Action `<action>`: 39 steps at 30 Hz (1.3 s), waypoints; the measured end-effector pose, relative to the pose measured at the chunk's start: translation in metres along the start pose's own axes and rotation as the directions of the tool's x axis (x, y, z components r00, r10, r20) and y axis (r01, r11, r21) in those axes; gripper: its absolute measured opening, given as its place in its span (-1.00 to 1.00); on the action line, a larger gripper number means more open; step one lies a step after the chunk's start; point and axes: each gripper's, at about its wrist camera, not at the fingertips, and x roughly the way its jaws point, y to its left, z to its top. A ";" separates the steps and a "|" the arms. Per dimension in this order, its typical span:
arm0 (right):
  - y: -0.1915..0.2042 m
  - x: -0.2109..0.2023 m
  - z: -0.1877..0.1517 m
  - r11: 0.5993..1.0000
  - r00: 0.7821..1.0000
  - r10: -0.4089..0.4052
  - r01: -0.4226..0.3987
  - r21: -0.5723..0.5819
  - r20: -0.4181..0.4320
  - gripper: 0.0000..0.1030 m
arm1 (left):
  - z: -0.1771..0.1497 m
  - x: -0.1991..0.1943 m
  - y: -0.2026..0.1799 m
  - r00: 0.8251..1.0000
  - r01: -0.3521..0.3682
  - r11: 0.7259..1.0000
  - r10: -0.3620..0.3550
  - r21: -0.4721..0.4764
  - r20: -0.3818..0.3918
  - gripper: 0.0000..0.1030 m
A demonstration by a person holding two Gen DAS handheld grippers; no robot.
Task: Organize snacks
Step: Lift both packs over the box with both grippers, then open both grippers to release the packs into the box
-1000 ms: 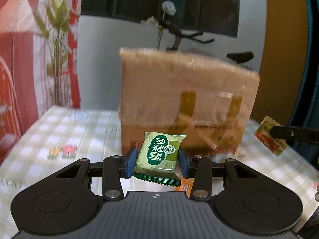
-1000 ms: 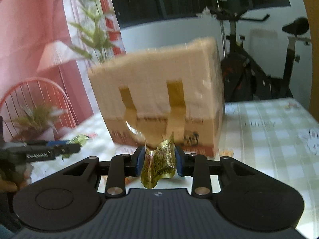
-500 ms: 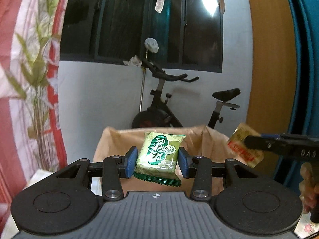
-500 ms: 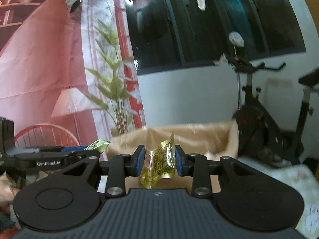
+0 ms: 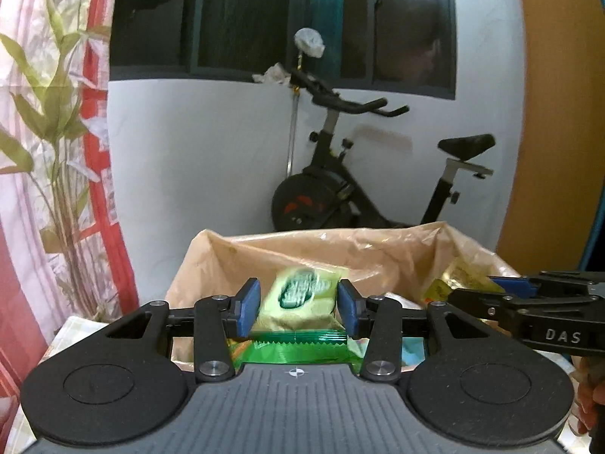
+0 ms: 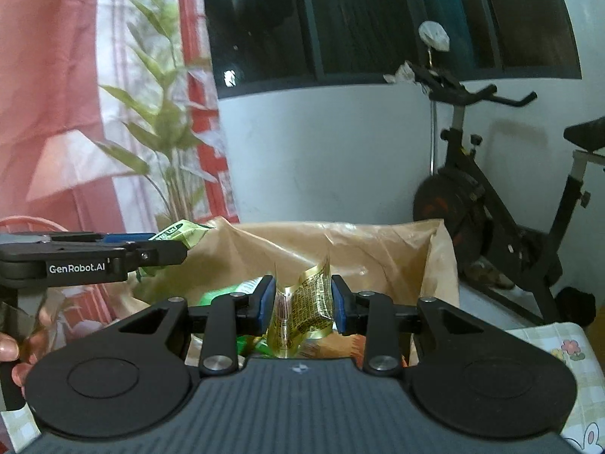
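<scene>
- Two snack packets hang over the lined box (image 5: 264, 249) at 12 o'clock, both light, crinkly and slippery.
- My left gripper (image 5: 298, 304) has just been opening; the green packet (image 5: 302, 295) sits blurred between the spread pads, apparently loose and dropping.
- My right gripper (image 6: 302, 302) pinches the gold packet (image 6: 306, 306) across its middle, and the soft foil is creased by the pads.
- Such packets are best taken by the flat sides or the sealed edge; I judge a hard squeeze could crush what is inside.
- Other snacks (image 5: 287, 352) already lie in the box at 6 o'clock.
- The liner's raised rim could catch a falling packet; the exercise bike (image 5: 340, 196) stands well behind at 1 o'clock.
</scene>
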 end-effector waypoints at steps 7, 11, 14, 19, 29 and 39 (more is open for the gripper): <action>-0.007 -0.003 -0.005 1.000 1.000 -0.005 0.005 0.028 0.007 0.37 | 0.000 -0.019 0.011 1.000 -0.014 1.000 0.014 0.007 0.024 0.27; -0.003 -0.012 -0.003 1.000 1.000 -0.011 0.011 0.001 0.022 0.42 | -0.001 -0.035 0.016 0.999 -0.011 1.000 0.011 -0.005 0.039 0.29; -0.003 -0.019 -0.002 1.000 0.999 -0.015 0.015 0.005 0.028 0.56 | -0.001 -0.045 0.017 0.999 -0.009 1.000 0.009 -0.003 0.049 0.32; -0.002 -0.021 -0.003 0.999 0.999 -0.052 0.052 0.004 0.013 0.75 | -0.004 -0.059 0.018 0.998 -0.002 1.000 0.003 -0.011 0.059 0.32; -0.001 -0.031 0.000 0.997 0.995 -0.065 0.062 0.047 0.074 0.80 | -0.012 -0.081 0.020 0.997 0.024 1.000 -0.023 -0.017 0.079 0.32; -0.002 -0.077 -0.033 0.998 0.987 -0.044 0.037 0.043 0.152 0.80 | -0.076 -0.099 0.012 0.996 0.077 0.996 -0.076 -0.034 0.036 0.33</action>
